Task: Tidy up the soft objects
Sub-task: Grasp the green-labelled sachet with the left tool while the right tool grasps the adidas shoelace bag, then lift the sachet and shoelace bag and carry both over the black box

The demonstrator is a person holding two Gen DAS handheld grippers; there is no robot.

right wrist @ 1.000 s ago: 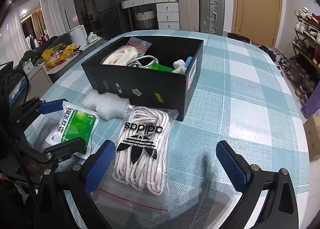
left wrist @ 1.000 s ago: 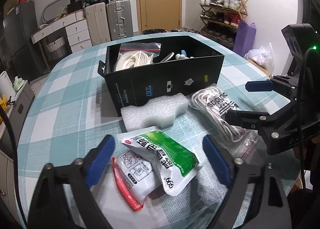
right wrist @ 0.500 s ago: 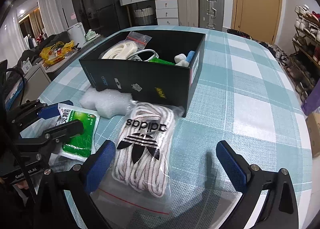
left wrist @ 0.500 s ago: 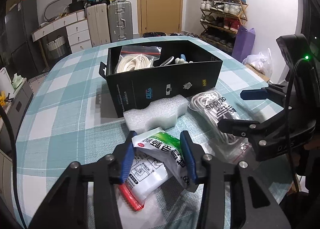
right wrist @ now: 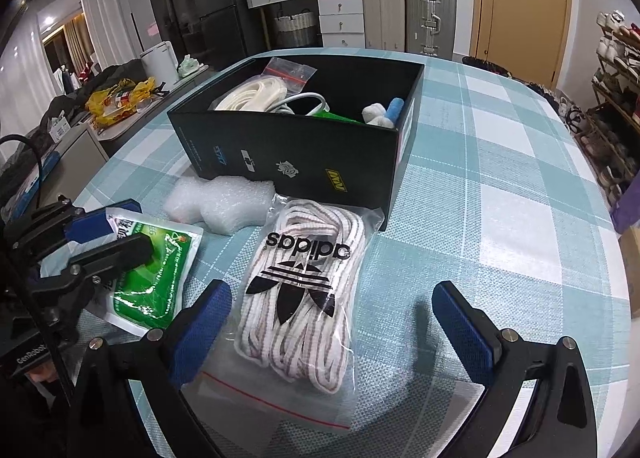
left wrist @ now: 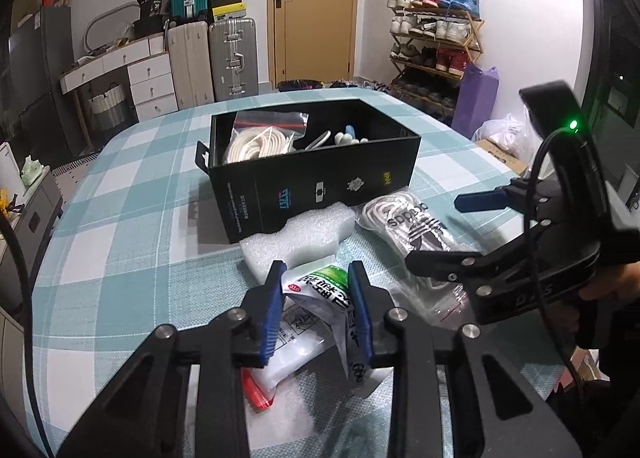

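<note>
- Two grippers are at work over the table with the blue and white check cloth [right wrist: 500, 186].
- The left gripper [left wrist: 318, 310] has its blue pads pressed together on the soft white and green plastic pouch [left wrist: 320, 290]. The pouch sits on the cloth, just in front of the white foam block [left wrist: 296, 236].
- The right gripper [right wrist: 332, 322] has its pads wide apart and holds nothing. It hangs over the clear zip bag of white laces [right wrist: 308, 290].
- The lace bag lies flat on the cloth, and its far end touches the black cardboard box [right wrist: 288, 158].
- The box already has a bag of white rope [right wrist: 256, 94] and other small things inside.
- The pouch looks light and squishy. It bends and crinkles where the pads pinch it, and its shiny skin may slip.
- A pinch across the middle of the pouch looks safest, so it does not flop.
- The lace bag looks soft and slick too. The fat middle of the laces looks like the best place to take hold, not the thin empty edge.
</note>
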